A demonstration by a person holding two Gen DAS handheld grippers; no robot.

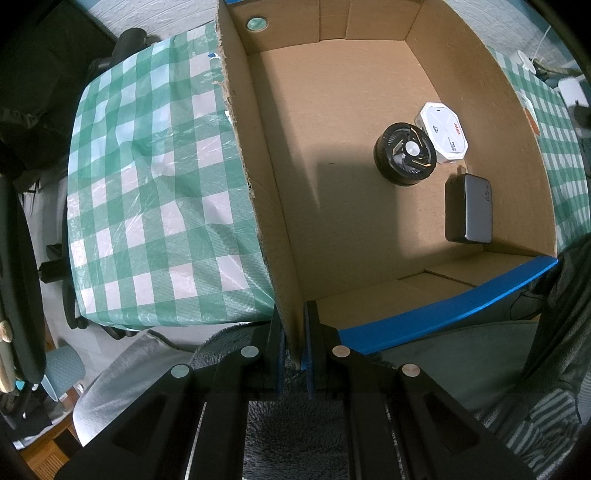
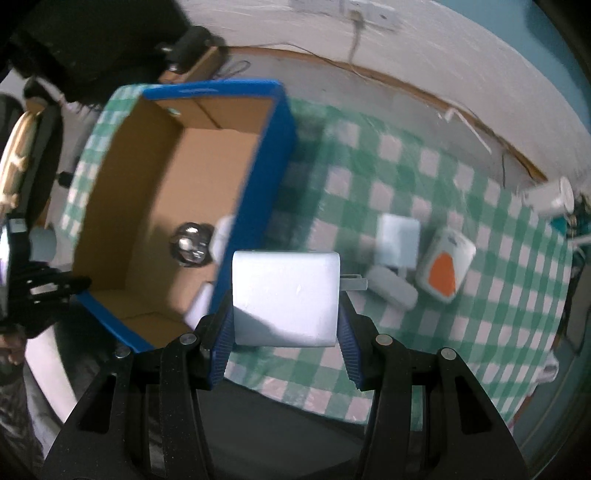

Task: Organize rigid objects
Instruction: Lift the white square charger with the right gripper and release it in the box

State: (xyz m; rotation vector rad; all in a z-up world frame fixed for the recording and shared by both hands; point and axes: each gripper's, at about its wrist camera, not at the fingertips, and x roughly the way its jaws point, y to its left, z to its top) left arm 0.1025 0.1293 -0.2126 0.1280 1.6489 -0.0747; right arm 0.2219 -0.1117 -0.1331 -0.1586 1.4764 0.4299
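An open cardboard box (image 1: 351,177) with blue outer sides stands on the green checked tablecloth (image 1: 147,177). Inside lie a round black fan-like part (image 1: 405,153), a white octagonal box (image 1: 443,129) and a dark 65W charger (image 1: 469,208). My left gripper (image 1: 293,347) is shut on the box's near corner wall. My right gripper (image 2: 284,332) is shut on a white plug charger (image 2: 284,295), held above the table just right of the box (image 2: 258,166). The fan part (image 2: 190,245) shows blurred inside.
On the cloth to the right lie a pale blue block (image 2: 399,240), a white oval piece (image 2: 393,288) and a white-and-orange device (image 2: 445,264). A white cup (image 2: 550,197) lies at the far right. A wall socket (image 2: 369,14) is behind. Chairs stand left of the table.
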